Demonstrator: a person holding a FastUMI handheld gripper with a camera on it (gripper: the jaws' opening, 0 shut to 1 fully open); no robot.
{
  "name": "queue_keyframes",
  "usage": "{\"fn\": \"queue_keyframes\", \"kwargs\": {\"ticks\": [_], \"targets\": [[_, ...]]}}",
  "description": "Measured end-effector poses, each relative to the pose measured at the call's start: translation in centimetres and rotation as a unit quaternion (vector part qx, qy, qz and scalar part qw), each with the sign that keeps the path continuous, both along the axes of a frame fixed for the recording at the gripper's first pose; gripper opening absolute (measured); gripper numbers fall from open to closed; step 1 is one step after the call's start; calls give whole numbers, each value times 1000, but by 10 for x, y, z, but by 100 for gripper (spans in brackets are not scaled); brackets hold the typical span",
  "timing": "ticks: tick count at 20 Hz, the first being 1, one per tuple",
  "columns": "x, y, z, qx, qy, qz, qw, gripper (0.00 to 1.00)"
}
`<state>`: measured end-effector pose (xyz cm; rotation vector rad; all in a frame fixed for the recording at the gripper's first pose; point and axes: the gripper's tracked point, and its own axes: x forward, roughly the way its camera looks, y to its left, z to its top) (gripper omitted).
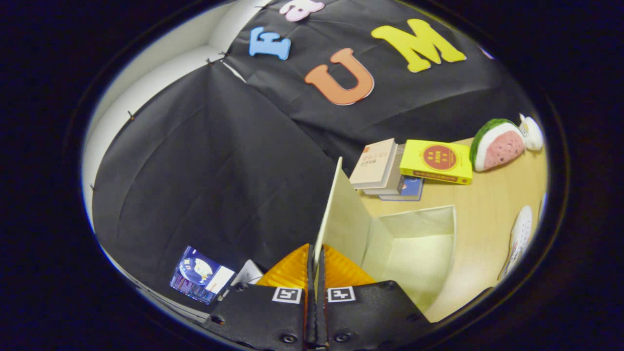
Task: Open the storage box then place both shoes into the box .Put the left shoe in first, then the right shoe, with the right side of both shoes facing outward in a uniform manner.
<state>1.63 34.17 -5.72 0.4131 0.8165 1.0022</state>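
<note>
shoe (517, 239) cut off, lid's (341, 214) lower edge hidden

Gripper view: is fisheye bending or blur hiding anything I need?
Gripper view: tongs shut on the cream cardboard box lid, sharp; strong bending at the rim squashes the white shoe on the pale wooden table; open box interior evenly lit, no glare.

I can make out no words or numbers here. My gripper (316, 253), its fingers pressed together on the upright lid (341, 214) of the storage box (429, 214), carries two square coded markers (286, 294), one on each finger, and they show patterns, not letters. Beyond the box, the yellow book (436, 161) bears a round red seal. The pale book (374, 163) beside it has print. Both are too small to read.
</note>
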Motion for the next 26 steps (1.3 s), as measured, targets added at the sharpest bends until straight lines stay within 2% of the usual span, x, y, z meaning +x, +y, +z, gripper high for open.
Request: {"fn": "queue_keyframes", "kwargs": {"ticks": [3,9,14,16,20,26], "targets": [[-14,44,0,-25,-24,7,999,7],[-20,84,-3,-61,-80,-14,995,22],[-10,64,1,-69,-115,-61,989,80],[-2,45,0,-78,-128,-87,985,89],[15,-7,4,-98,-171,-147,969,97],[40,-106,15,-119,-201,-229,945,98]]}}
